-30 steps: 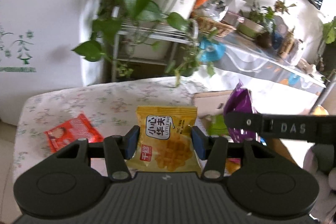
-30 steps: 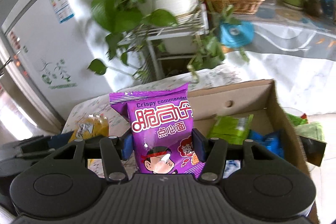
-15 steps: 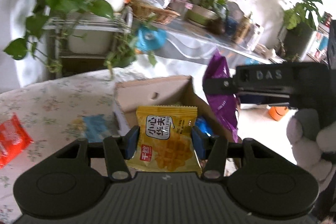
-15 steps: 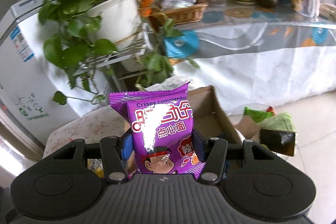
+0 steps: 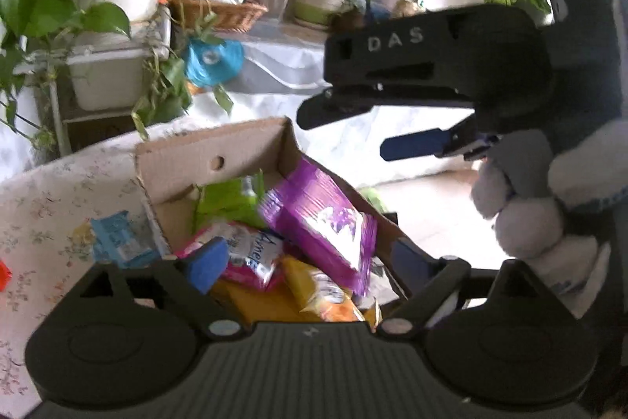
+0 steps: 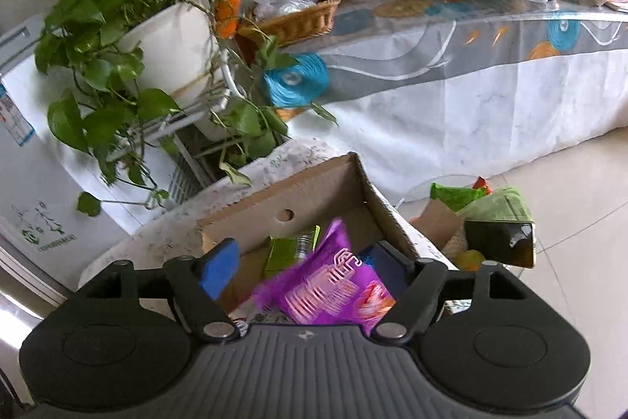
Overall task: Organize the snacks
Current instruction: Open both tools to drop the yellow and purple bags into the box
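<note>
Your left gripper [image 5: 310,258] and right gripper [image 6: 310,264] had both just spread their jaws over the cardboard box [image 5: 176,167], and nothing was clamped in either. The purple snack bag [image 5: 322,218] lay loose in the box, its long axis slanting from far left to near right, on top of the yellow packet [image 5: 322,295] just below your left gripper. With both snacks dropped, what mattered next was the leftovers: a blue packet [image 5: 119,236] lay on the floral tablecloth [image 5: 47,191], touching the box's left wall, with a red scrap [image 5: 3,273] at the left edge. Both lay left of the box, so your left hand looked nearer.
</note>
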